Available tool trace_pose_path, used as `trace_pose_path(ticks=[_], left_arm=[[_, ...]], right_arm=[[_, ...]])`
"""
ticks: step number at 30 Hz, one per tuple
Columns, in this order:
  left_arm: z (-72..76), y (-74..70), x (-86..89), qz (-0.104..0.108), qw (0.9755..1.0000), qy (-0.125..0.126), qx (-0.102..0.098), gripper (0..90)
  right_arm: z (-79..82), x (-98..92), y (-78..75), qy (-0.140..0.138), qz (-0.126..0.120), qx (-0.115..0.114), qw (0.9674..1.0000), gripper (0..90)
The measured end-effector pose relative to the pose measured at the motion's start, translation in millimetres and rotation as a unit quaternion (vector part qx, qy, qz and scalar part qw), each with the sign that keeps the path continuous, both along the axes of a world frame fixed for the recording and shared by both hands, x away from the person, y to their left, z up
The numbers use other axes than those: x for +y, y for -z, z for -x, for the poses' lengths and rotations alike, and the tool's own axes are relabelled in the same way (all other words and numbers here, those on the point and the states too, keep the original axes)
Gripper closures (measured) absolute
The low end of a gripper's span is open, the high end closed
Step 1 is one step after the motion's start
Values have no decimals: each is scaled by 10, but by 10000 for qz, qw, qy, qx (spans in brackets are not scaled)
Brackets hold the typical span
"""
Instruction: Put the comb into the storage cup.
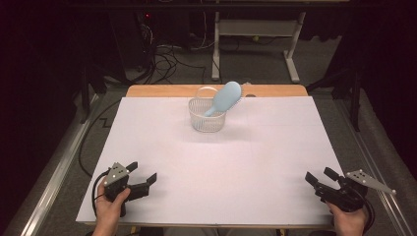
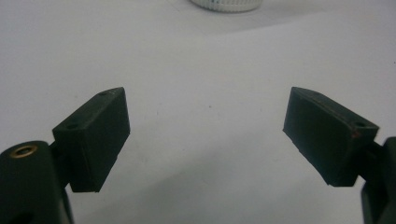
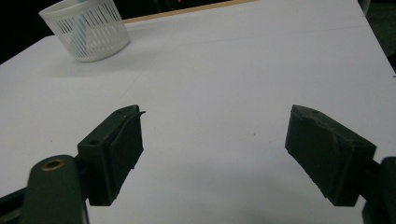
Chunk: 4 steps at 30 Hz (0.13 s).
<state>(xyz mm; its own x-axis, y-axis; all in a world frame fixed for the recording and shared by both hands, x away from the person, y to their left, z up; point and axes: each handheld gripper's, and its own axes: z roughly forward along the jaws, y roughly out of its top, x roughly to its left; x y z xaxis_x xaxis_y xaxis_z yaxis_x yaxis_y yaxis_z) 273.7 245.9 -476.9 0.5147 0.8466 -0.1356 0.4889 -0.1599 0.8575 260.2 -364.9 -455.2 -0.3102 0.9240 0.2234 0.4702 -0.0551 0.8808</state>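
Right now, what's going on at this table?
A person sits at the white table with a gripper in each hand. The left gripper and the right gripper both rest near the front corners, jaws open, nothing between them. At the far middle stands a white slotted basket with a light blue hairbrush in it, handle down and head leaning out over the rim. Neither gripper is near the basket.

a slotted white plastic basket [image 1: 207, 116] holds a smooth, pale blue plastic brush [image 1: 225, 98] on matt white table cover [image 1: 216, 167].
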Motion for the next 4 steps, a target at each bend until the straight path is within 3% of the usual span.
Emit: trace_pose_path(ticks=[4], left_arm=[[-1,0,2,29,10000,3,-50,154]], right_arm=[[-9,-3,5,5,-43,21,10000,197]])
